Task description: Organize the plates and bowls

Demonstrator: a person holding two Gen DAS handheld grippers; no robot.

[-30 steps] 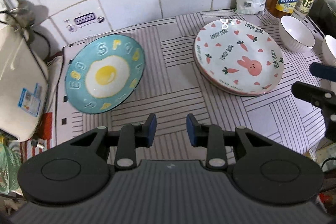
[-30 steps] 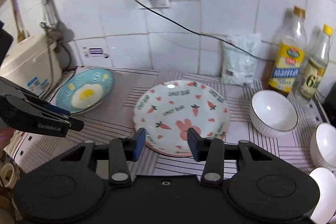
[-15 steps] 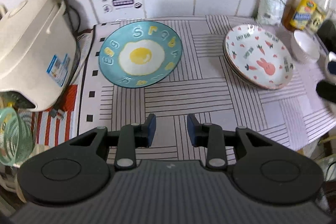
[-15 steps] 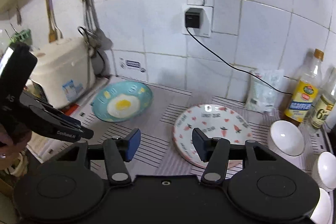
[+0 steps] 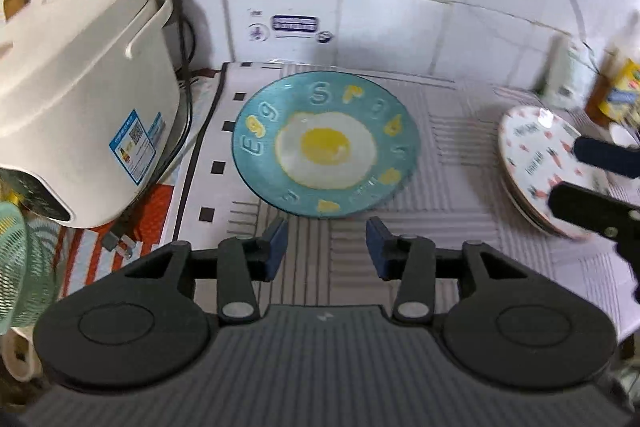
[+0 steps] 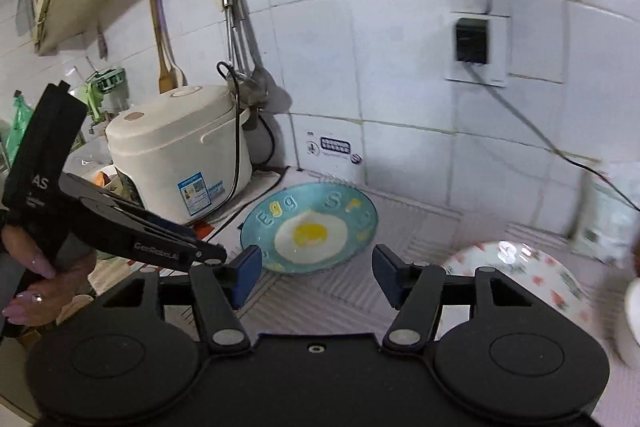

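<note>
Blue plate (image 5: pixel 326 145) — fried-egg print, raised yellow letters.

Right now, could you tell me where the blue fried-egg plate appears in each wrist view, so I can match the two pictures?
Left wrist view: the blue fried-egg plate lies at centre frame, just beyond the opening, empty left gripper.
Right wrist view: the plate sits centre, slightly low, beyond the opening, empty right gripper.
Shared landmark: the white rice cooker stands left of the plate in both.
</note>
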